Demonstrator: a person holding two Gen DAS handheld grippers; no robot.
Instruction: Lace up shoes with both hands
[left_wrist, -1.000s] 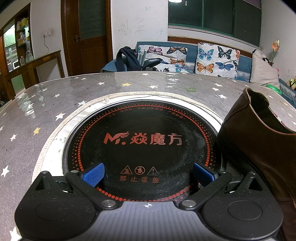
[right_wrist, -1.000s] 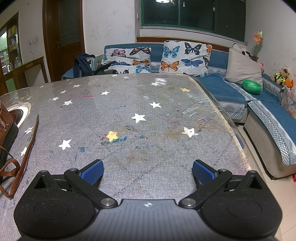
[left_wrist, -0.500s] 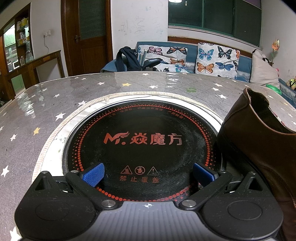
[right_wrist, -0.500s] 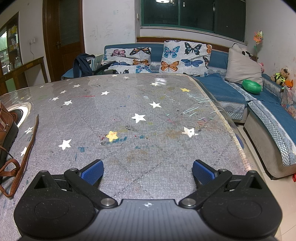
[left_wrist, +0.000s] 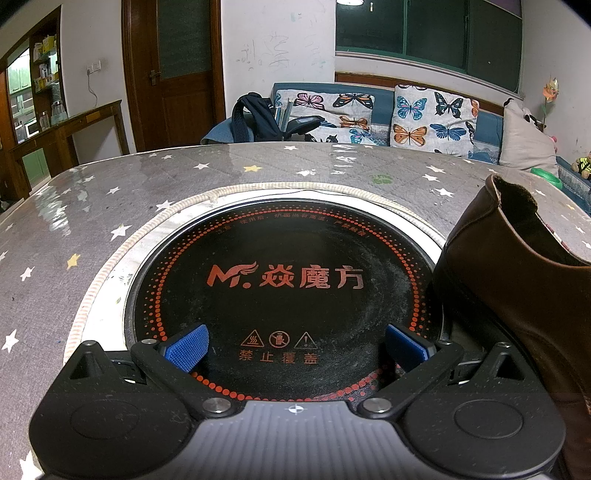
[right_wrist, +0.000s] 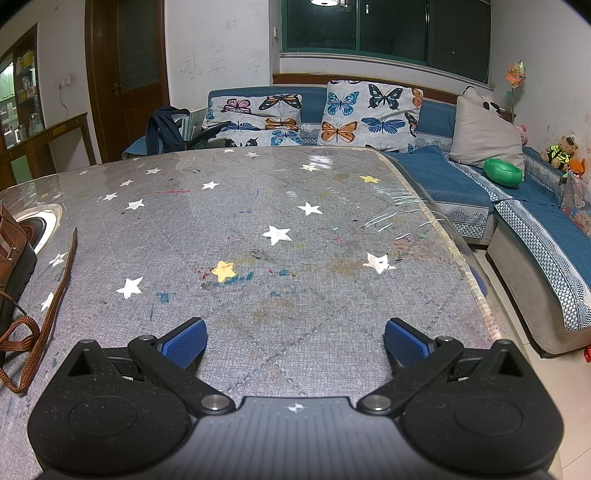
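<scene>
The left gripper (left_wrist: 295, 345) is wide open and holds nothing. It sits over the round black cooker (left_wrist: 280, 280) set in the star table (left_wrist: 74, 221). The brown shoe (left_wrist: 517, 288) stands just to its right. The right gripper (right_wrist: 293, 343) is wide open too, over bare table. The brown lace (right_wrist: 44, 314) lies loose at its left
</scene>
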